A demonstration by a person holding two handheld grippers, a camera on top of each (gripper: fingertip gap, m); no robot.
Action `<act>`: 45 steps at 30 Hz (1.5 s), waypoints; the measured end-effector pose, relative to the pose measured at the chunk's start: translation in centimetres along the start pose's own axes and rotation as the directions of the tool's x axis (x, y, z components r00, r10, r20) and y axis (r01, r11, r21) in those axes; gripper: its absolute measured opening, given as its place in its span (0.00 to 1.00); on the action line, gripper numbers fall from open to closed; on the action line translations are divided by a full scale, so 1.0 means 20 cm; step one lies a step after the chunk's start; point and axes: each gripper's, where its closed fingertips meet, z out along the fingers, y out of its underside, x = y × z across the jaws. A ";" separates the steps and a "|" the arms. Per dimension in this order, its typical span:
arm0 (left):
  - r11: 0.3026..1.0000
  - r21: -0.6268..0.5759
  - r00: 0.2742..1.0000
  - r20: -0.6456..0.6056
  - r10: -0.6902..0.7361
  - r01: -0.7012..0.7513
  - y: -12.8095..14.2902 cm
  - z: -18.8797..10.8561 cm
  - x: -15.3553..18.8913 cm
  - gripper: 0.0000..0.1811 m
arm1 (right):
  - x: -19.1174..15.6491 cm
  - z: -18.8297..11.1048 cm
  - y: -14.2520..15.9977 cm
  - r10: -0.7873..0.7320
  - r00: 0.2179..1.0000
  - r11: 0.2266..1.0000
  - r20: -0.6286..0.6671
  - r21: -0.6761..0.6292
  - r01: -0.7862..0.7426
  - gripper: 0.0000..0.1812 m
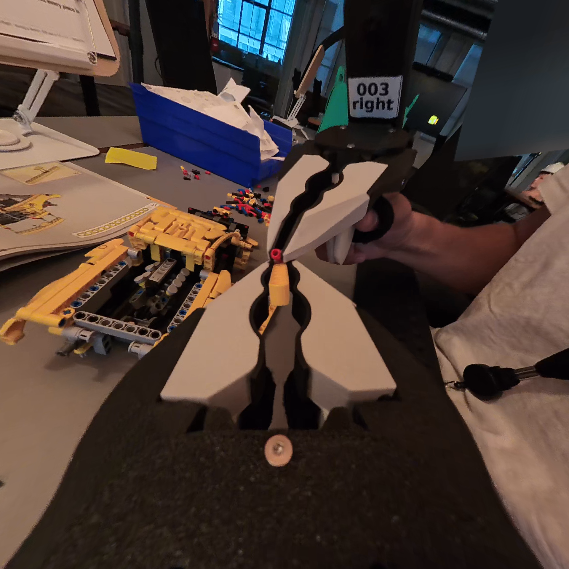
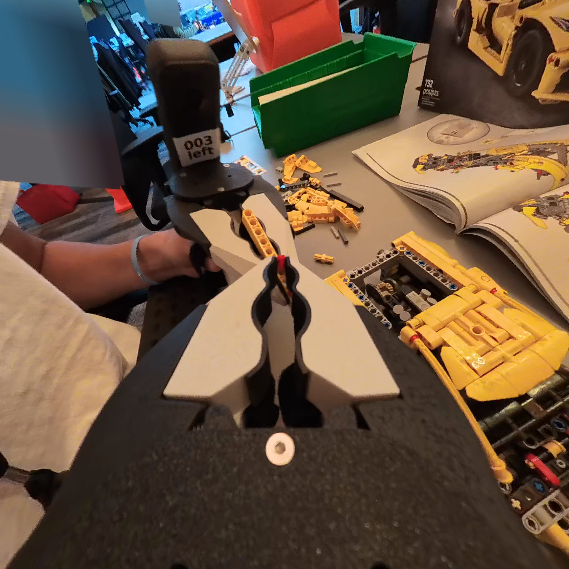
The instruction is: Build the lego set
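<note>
My left gripper (image 1: 278,268) is shut on a yellow beam with holes (image 1: 279,288), held in the air above the table's front. My right gripper (image 1: 276,257) comes in from above, shut on a small red pin (image 1: 275,254) whose tip meets the beam's end. In the right wrist view my right gripper (image 2: 280,261) holds the red pin (image 2: 280,259) against the yellow beam (image 2: 257,234) in the left gripper (image 2: 275,251). The part-built yellow car (image 1: 154,261) lies on the table to the left; it also shows in the right wrist view (image 2: 462,332).
A blue bin of paper bags (image 1: 197,135) and a scatter of small pins (image 1: 249,203) lie behind the car. An open instruction book (image 2: 462,184), a green bin (image 2: 332,101), loose yellow parts (image 2: 317,206) and the set's box (image 2: 508,61) stand beyond. My left and right fingertips are right by each other.
</note>
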 end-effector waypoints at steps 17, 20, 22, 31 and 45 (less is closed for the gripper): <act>0.999 -0.009 0.997 0.052 0.054 -0.053 0.00 0.00 -0.03 0.04 | 0.03 -0.09 0.00 -0.005 0.999 1.000 -0.044 0.001 0.005 0.00; 0.987 -0.059 0.982 0.111 0.154 -0.148 0.03 0.01 -0.04 0.04 | 0.04 -0.11 0.03 -0.064 0.996 0.994 -0.059 -0.087 0.058 0.00; 0.976 -0.099 0.968 0.140 0.207 -0.195 0.05 0.02 -0.05 0.04 | 0.06 -0.14 0.06 -0.097 0.993 0.985 -0.067 -0.152 0.086 0.00; 0.970 -0.196 0.975 0.139 0.176 -0.147 0.15 0.02 -0.09 0.04 | 0.22 -0.45 0.38 -0.054 0.979 0.940 -0.199 -0.340 -0.017 0.00; 0.993 -0.111 0.985 0.169 0.043 -0.024 0.10 -0.16 -0.18 0.04 | 0.36 -0.29 0.23 -0.199 0.933 0.964 -0.299 -0.231 0.131 0.18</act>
